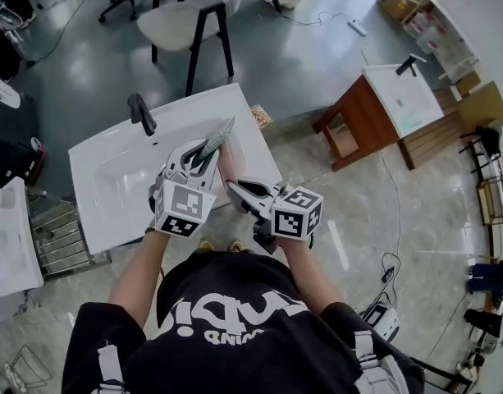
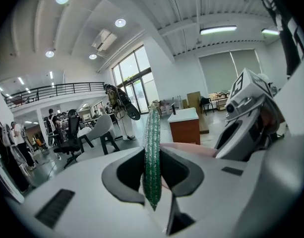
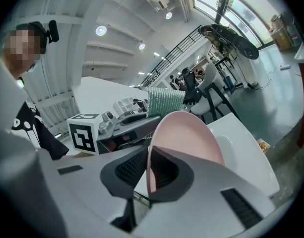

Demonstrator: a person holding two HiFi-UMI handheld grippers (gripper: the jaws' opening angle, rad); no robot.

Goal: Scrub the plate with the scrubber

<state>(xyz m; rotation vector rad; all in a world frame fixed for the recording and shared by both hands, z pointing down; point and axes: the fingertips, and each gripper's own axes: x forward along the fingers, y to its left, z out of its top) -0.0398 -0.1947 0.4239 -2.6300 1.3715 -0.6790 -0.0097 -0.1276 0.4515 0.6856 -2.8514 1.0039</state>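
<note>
In the head view both grippers are held close together over a white sink [image 1: 112,167]. My left gripper [image 1: 203,156] is shut on a green glittery scrubber [image 1: 216,142], which stands edge-on between its jaws in the left gripper view [image 2: 152,157]. My right gripper [image 1: 235,189] is shut on the rim of a pink plate [image 1: 227,167]. In the right gripper view the plate [image 3: 189,138] stands tilted upright between the jaws. There the scrubber [image 3: 165,101] shows just behind the plate's top edge. Whether scrubber and plate touch I cannot tell.
A black faucet [image 1: 140,113] stands at the sink's back edge. A white chair [image 1: 194,15] is beyond it. A wooden stand with a second basin [image 1: 382,109] is to the right. A small packet [image 1: 260,117] lies on the floor beside the sink.
</note>
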